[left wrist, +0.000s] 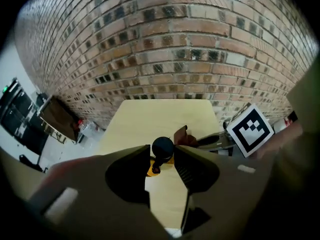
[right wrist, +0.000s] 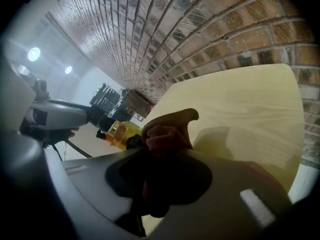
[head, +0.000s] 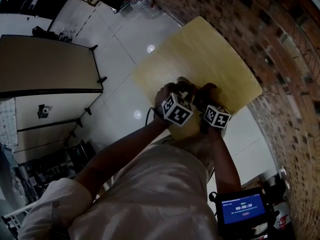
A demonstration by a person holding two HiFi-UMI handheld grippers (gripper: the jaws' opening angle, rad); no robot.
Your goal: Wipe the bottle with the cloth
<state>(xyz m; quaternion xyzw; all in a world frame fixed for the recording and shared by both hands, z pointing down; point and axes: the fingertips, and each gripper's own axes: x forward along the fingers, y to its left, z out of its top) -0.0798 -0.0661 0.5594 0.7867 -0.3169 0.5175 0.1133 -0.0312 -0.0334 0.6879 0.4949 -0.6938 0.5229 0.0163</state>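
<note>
I had the left gripper (left wrist: 161,154) closed on the dark cap of the bottle (left wrist: 161,148), the pads pressing it from both sides. The yellow body hung away from the jaws, clear of the pale wooden table (right wrist: 240,114). The right gripper (right wrist: 162,156) was clamped on the brown cloth (right wrist: 167,131), a bunched wad standing proud beyond its jaw tips.

What the wipe turned on was this: seen from the right gripper, the bottle lay just to the left of the cloth. Its long axis ran from the cap at the left gripper slantwise down toward the wad. The cloth sat just beside the body (whether it already touched I could not tell). My judgement was that the right hand, the nearer to the body, only needed to slide leftward along that axis.
</note>
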